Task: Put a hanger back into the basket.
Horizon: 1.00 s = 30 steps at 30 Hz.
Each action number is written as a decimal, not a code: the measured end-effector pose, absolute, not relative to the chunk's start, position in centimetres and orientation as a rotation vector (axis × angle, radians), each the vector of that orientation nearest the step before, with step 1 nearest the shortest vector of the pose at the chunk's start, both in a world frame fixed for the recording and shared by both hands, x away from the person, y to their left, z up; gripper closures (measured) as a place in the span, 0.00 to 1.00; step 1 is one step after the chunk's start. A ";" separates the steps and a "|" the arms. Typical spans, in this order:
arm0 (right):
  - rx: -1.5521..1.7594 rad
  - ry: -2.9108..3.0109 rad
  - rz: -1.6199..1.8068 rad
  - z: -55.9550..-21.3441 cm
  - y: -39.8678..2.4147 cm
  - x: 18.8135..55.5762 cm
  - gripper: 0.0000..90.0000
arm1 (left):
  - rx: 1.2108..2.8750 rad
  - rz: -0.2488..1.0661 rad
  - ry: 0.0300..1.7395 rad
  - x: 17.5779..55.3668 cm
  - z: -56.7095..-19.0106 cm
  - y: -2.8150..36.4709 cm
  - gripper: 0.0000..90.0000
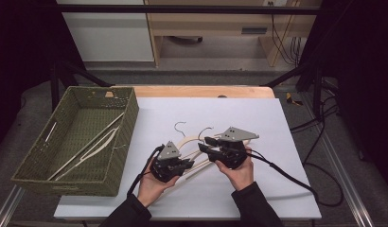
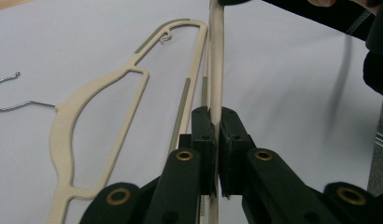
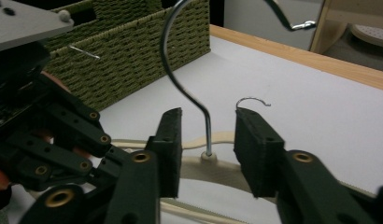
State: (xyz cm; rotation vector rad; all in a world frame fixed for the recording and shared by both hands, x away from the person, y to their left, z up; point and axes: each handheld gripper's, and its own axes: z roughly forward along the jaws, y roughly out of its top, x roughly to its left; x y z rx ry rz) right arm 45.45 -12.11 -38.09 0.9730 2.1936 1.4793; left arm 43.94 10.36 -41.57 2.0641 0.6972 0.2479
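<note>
Cream hanger (image 2: 216,60) pinched at its bar by the left gripper (image 2: 216,126), jaws pressed on it, its neck and metal hook (image 3: 182,70) flanked by the spread, untouching jaws of the right gripper (image 3: 206,140), second hanger (image 2: 110,107) laid flat on the white table (image 1: 258,123), green basket (image 1: 130,113) set at the left.

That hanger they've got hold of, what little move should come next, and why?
Probably close the right gripper on the neck of the hanger. Its jaws stand open on either side of the metal hook, not pressing it, while the left gripper is already shut on the hanger's bar. With both ends held, it could likely be carried to the green basket, where another hanger already lies.
</note>
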 end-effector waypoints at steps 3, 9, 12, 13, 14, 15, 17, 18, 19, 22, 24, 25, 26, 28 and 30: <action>0.971 2.195 1.478 -38.2 -12.1 45.5 0.85 | 2.067 0.248 0.690 43.8 -41.6 10.3 0.96; 0.974 2.202 1.483 -38.1 -12.1 45.2 0.96 | 2.072 0.248 0.688 43.7 -41.5 10.3 0.95; 0.963 2.200 1.463 -38.0 -11.9 45.0 0.98 | 2.076 0.218 0.683 43.6 -41.4 10.2 0.95; 0.959 2.196 1.456 -38.0 -11.9 45.0 0.98 | 2.080 0.233 0.679 43.5 -41.3 10.1 0.95; 0.955 2.195 1.455 -38.0 -11.9 44.9 0.98 | 2.083 0.241 0.678 43.5 -41.2 10.1 0.95; 0.958 2.190 1.460 -37.9 -11.9 44.9 0.98 | 2.084 0.239 0.677 43.5 -41.1 10.2 0.95; 0.952 2.187 1.468 -37.8 -12.0 44.8 0.98 | 2.082 0.225 0.681 43.5 -40.9 10.3 0.94; 0.949 2.182 1.476 -37.7 -12.0 44.7 0.98 | 2.087 0.214 0.684 43.5 -40.7 10.3 0.93; 0.940 2.181 1.481 -37.6 -11.9 44.6 0.98 | 2.091 0.214 0.689 43.5 -40.7 10.3 0.93; 0.910 2.164 1.494 -37.3 -11.7 44.2 0.98 | 2.097 0.205 0.694 43.3 -40.4 10.4 0.93; 0.886 2.156 1.501 -37.0 -11.5 43.9 0.98 | 2.101 0.211 0.701 43.1 -40.2 10.3 0.95; 0.878 2.151 1.498 -36.9 -11.4 43.8 0.98 | 2.110 0.225 0.698 43.0 -40.0 10.3 0.95; 0.869 2.151 1.499 -36.8 -11.4 43.7 0.98 | 2.112 0.244 0.697 42.8 -39.8 10.3 0.96; 0.868 2.147 1.522 -36.7 -11.5 43.7 0.98 | 2.115 0.273 0.699 42.4 -39.5 10.2 0.96; 0.866 2.143 1.550 -36.5 -11.6 43.6 0.96 | 2.112 0.312 0.695 42.1 -39.2 10.2 0.96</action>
